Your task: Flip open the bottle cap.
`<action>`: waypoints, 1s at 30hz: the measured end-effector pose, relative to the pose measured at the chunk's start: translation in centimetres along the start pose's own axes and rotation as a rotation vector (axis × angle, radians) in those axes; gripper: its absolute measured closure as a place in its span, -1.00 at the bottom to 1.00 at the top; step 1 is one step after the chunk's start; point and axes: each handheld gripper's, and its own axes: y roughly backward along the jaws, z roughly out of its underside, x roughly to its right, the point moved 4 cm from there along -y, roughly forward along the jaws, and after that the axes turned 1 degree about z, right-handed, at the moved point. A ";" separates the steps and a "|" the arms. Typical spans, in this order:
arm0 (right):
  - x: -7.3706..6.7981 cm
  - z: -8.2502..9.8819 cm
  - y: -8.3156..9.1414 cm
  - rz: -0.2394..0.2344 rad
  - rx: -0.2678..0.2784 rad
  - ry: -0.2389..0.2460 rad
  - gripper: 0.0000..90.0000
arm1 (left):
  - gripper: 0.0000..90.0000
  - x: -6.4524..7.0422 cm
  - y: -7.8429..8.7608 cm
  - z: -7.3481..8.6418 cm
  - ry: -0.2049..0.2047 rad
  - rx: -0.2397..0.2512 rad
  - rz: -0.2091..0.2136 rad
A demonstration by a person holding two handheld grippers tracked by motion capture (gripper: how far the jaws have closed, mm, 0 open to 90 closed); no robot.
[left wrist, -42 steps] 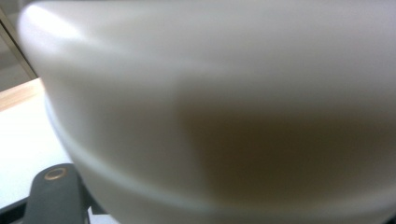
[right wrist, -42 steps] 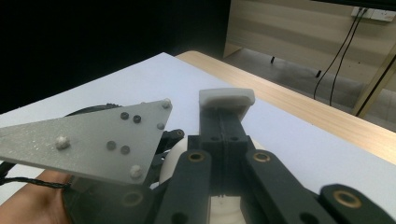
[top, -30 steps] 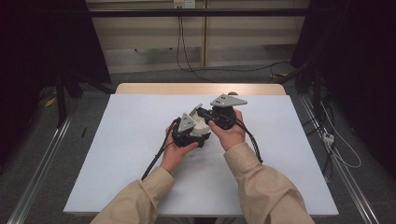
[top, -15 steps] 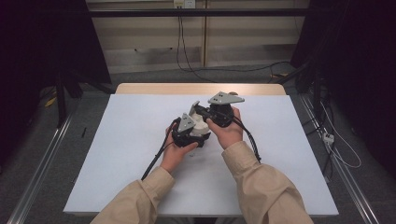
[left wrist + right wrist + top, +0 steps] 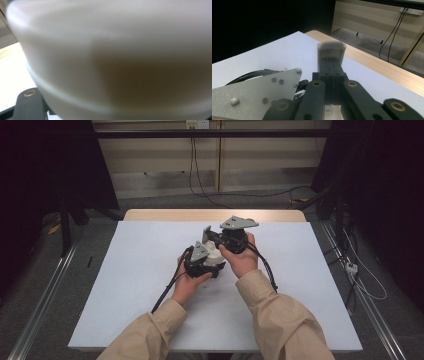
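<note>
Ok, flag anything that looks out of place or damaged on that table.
Nothing stands out. The white table shows no spill or damage. The left gripper holds a white object pressed close to its camera, and the right gripper has its jaws shut above it.

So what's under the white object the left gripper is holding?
In the high view the white object sits between the left gripper and right gripper; its underside is hidden by them.

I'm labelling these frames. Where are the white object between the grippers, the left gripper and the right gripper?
white object (image 5: 215,255), high view, its top between both grippers.
left gripper (image 5: 202,262), high view, its black body.
right gripper (image 5: 331,63), right gripper view, closed jaws.
</note>
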 end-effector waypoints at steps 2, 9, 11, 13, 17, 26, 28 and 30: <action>0.0 0.0 -0.1 0.000 0.000 0.004 1.00 | -0.59 0.0 0.0 0.0 0.001 0.000 0.005; 0.1 -0.2 -0.3 -0.006 0.001 -0.002 1.00 | -0.59 0.0 0.0 0.0 0.002 -0.001 0.001; 0.0 -0.2 -0.3 -0.005 0.001 -0.001 1.00 | -0.59 0.0 0.0 0.0 0.001 -0.001 0.000; 0.0 -0.2 -0.4 -0.004 0.001 -0.001 1.00 | -0.59 0.0 0.0 0.0 -0.001 -0.001 0.001; 0.1 -0.3 -0.5 -0.006 -0.001 -0.001 1.00 | -0.59 0.0 0.0 0.0 0.002 -0.002 0.000; 0.0 -0.7 -1.0 -0.004 -0.013 0.014 1.00 | -0.59 0.1 0.0 0.0 0.009 -0.002 -0.001; 0.0 -0.7 -1.1 -0.005 -0.013 0.010 1.00 | -0.59 0.1 0.0 0.0 0.010 -0.002 -0.001; 0.0 -0.7 -1.1 -0.004 -0.013 0.010 1.00 | -0.59 0.1 0.0 0.0 0.010 -0.002 -0.001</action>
